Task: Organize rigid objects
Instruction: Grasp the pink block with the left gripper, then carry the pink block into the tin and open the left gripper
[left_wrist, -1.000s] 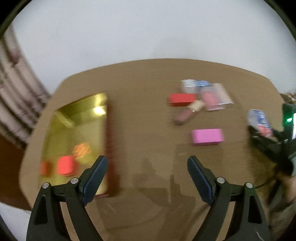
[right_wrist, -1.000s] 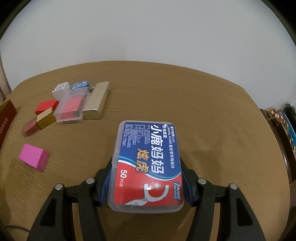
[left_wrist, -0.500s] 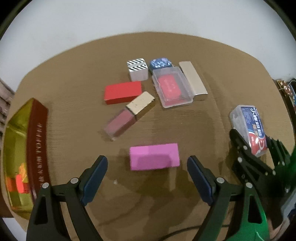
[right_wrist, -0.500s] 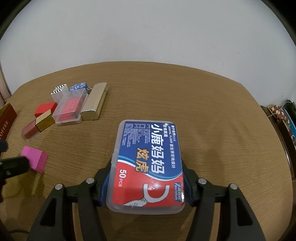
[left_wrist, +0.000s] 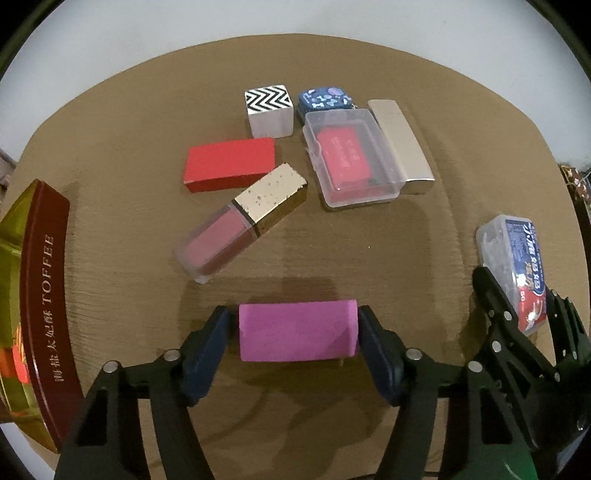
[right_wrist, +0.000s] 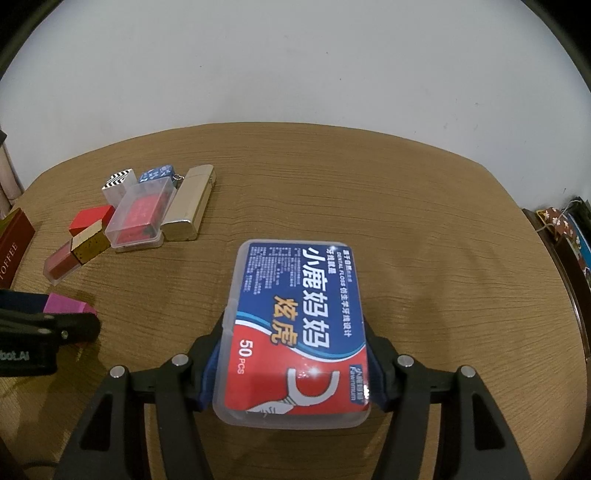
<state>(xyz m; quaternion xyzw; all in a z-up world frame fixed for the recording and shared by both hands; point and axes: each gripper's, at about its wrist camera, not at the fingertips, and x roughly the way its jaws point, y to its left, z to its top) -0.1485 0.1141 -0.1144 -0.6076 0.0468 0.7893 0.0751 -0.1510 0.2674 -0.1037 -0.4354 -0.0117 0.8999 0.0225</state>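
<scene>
A pink block (left_wrist: 297, 330) lies on the brown table (left_wrist: 369, 266), and my left gripper (left_wrist: 295, 321) points down over it. Its jaws are closing, and the dark blue pads (left_wrist: 207, 354) meet the block's two short ends. In the right wrist view the same pink block (right_wrist: 64, 304) shows at the left edge with the left gripper (right_wrist: 48, 325) on it. My right gripper (right_wrist: 295, 334) is shut on a clear dental floss box (right_wrist: 295, 328) with a blue and red label, held just over the table. The floss box (left_wrist: 517, 266) also shows at the far right of the left wrist view.
A dark red toffee tin (left_wrist: 40, 295) with a gold inside stands open at the left edge. Behind the pink block lie a red box (left_wrist: 229, 162), a gold-capped lip gloss (left_wrist: 240, 221), a clear case (left_wrist: 351, 162), a silver bar (left_wrist: 402, 144), a zigzag cube (left_wrist: 269, 109) and a blue case (left_wrist: 325, 99).
My left gripper swung from beside the tin to the pink block, came down over it, and its jaws narrowed onto the block's ends. The right gripper kept still with the floss box.
</scene>
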